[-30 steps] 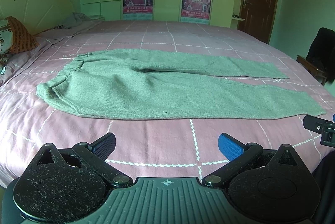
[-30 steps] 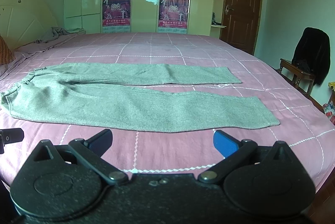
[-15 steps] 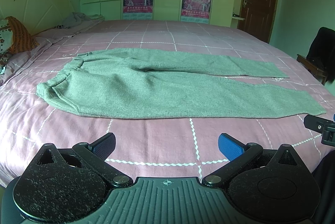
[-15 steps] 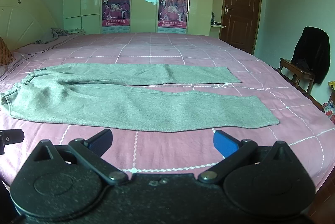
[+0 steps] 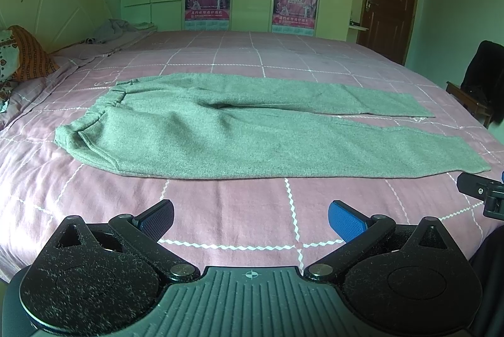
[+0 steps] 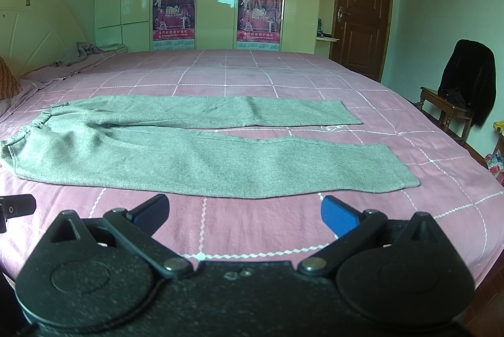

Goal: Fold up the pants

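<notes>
Grey pants (image 5: 220, 135) flat on pink bed (image 5: 220, 211), legs apart. Left gripper (image 5: 251, 215), right gripper (image 6: 245, 212) spread, empty. Soft, limp knit (likely light); pinch near-leg hem and waistband.

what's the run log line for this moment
stage: pre-grasp | grey pants: flat on pink bedspread, legs apart | left gripper: open, empty | right gripper: open, empty

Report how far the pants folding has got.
Done: the grey pants lie spread flat on the pink bedspread, legs apart, waistband to the left. In hand: nothing; the left gripper and right gripper hover open short of the near edge. Left: every fold, since no fabric is doubled over yet.
</notes>
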`<state>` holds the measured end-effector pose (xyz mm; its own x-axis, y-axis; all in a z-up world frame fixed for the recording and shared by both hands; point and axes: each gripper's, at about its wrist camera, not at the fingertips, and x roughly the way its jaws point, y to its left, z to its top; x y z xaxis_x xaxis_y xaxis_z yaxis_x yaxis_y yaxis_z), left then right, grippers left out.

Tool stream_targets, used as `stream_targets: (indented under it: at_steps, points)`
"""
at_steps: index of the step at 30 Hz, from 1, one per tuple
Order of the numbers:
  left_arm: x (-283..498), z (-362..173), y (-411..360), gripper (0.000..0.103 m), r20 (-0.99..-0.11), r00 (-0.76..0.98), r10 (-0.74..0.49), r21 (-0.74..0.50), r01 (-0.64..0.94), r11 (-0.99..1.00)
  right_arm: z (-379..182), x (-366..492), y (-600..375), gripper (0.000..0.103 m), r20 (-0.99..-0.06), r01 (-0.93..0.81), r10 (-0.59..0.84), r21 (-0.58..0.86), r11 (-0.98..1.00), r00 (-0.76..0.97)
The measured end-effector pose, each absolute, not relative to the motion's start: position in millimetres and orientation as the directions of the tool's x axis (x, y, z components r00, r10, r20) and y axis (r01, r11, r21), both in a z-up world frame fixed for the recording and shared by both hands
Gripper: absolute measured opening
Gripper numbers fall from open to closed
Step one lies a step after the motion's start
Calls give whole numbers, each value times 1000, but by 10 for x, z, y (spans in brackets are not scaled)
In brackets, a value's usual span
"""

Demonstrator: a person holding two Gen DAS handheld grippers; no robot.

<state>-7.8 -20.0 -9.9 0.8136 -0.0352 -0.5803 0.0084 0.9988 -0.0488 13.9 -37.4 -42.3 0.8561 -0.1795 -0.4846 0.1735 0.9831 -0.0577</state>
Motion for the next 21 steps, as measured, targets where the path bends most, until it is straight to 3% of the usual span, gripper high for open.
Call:
stream_targets:
  at_steps: [21]
  points:
    - [-61,-66,-228,103,-577,816,-32,-42,9,999,-412,125,-382,103,-481,167,-171,-52,985,860]
